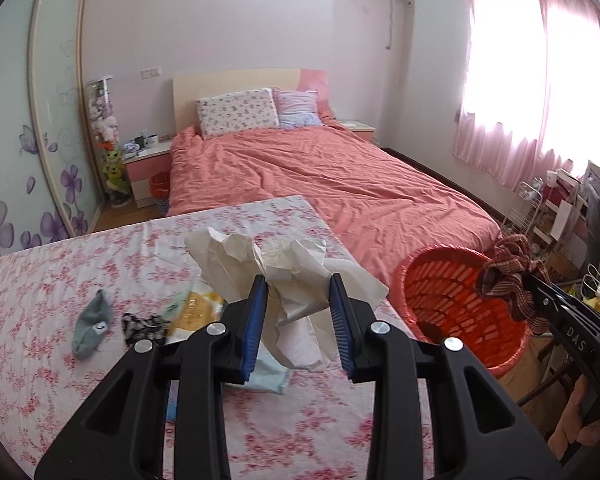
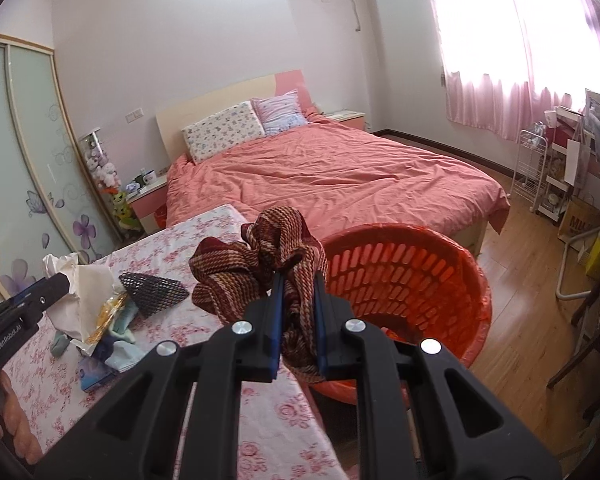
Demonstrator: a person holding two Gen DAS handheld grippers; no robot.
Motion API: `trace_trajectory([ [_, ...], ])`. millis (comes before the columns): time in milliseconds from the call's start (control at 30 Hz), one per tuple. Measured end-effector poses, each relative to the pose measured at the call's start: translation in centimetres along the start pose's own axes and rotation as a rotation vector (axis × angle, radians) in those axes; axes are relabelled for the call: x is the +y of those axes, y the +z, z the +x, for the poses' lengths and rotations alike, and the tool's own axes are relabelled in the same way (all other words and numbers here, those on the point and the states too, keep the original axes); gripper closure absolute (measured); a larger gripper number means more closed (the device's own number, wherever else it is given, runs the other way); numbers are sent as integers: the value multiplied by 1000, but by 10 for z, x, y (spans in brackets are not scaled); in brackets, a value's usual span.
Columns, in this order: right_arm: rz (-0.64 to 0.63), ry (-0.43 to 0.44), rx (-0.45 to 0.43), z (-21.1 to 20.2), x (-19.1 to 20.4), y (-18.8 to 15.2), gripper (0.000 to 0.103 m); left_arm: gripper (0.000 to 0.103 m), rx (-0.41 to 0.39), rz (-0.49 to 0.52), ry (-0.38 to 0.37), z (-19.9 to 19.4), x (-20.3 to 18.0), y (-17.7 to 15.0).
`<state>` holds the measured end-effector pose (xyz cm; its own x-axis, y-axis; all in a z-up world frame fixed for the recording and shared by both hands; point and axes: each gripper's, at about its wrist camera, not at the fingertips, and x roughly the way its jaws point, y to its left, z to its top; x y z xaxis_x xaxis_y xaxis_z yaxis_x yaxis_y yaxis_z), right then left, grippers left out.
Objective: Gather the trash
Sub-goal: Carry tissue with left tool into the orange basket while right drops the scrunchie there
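My left gripper (image 1: pixel 299 284) is shut on a crumpled white paper (image 1: pixel 260 264) and holds it above the floral table (image 1: pixel 40 300); the paper also shows at the left of the right wrist view (image 2: pixel 88 284). My right gripper (image 2: pixel 299 280) is shut on a bunched brown-red checked cloth (image 2: pixel 260 264), held at the near rim of the orange basket (image 2: pixel 420 280). In the left wrist view the cloth (image 1: pixel 508 272) hangs over the basket (image 1: pixel 452 292), which stands to the right of the table.
On the table lie a grey sock (image 1: pixel 92 324), a black-and-white patterned cloth (image 1: pixel 144 328), a yellow wrapper (image 1: pixel 196 308), a black mesh piece (image 2: pixel 156 290) and light blue items (image 2: pixel 116 344). A pink bed (image 1: pixel 320 176) lies beyond. Shelves and clutter (image 2: pixel 560 176) stand at the right.
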<state>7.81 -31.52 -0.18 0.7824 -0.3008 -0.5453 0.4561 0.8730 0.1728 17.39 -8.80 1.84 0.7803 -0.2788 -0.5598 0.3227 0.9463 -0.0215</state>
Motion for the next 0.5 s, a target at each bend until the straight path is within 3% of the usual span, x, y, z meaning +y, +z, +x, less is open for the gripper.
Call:
trace_trajectory([
  [500, 116, -65, 1, 20, -73, 3, 89, 71, 47, 89, -155, 36, -85, 1],
])
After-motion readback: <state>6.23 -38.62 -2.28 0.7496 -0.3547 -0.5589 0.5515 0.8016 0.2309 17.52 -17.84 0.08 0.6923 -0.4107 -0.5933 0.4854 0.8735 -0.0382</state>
